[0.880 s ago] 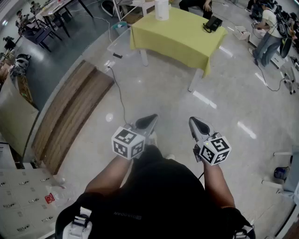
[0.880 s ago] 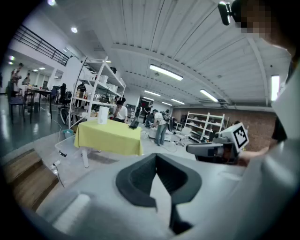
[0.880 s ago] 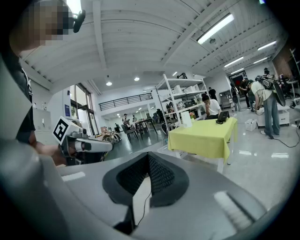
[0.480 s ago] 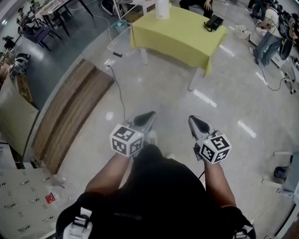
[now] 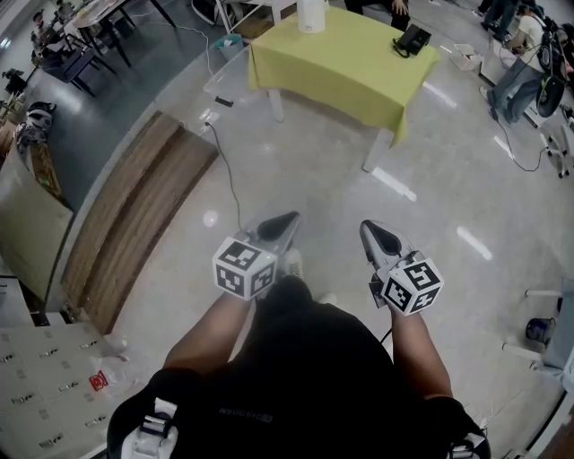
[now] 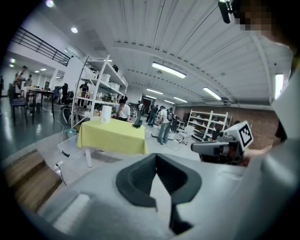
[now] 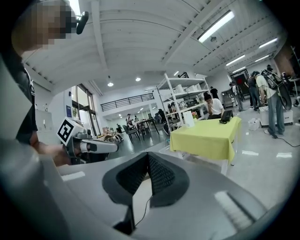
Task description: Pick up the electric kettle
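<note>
A tall white container (image 5: 311, 13), perhaps the kettle, stands at the far edge of a table with a yellow cloth (image 5: 341, 72), several steps ahead of me. It also shows in the left gripper view (image 6: 106, 114) and the right gripper view (image 7: 188, 118). A black object (image 5: 413, 40) sits on the table's right end. My left gripper (image 5: 289, 220) and right gripper (image 5: 366, 228) are held side by side at waist height over the floor, far from the table. Both are shut with nothing between the jaws.
A wooden bench (image 5: 134, 215) lies on the floor at my left, and a cable (image 5: 231, 179) runs from near the table toward my feet. People (image 5: 520, 72) stand at the far right. Metal shelves (image 6: 93, 84) rise behind the table. White lockers (image 5: 36, 376) are at my near left.
The table has slid slightly up in the head view. Both grippers keep almost the same place and stay shut.
</note>
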The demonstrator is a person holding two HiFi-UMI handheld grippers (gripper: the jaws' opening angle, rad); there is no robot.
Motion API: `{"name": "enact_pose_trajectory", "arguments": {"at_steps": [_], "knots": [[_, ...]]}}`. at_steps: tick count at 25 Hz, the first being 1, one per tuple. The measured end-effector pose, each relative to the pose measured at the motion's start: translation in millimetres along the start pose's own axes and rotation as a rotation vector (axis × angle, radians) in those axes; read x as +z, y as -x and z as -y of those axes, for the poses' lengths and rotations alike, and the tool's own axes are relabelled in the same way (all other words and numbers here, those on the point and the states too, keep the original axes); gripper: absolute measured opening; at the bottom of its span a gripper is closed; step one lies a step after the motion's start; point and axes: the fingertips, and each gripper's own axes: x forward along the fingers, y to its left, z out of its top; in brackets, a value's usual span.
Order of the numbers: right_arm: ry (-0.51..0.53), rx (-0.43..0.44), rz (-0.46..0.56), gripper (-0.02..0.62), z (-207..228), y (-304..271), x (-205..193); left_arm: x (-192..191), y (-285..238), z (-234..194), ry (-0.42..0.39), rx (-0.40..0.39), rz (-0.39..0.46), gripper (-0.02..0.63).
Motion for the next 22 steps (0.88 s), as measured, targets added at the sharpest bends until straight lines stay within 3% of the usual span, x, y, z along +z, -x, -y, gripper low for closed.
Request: {"name": "enact_pose_trajectory", "arguments": {"at_steps": [7,22], "knots": [[-0.025,0.007,-0.026,0.006,9.8,-16.1,-4.2,-4.6,-11.2,-12.9,0.007,-0.002,-0.035,0.002],[0.034,-0.050,-0.096,0.006,39.6,-81.3,6.5,7.7,-43.1,-74.2,0.036,0.000,-0.058,0.002]]}}
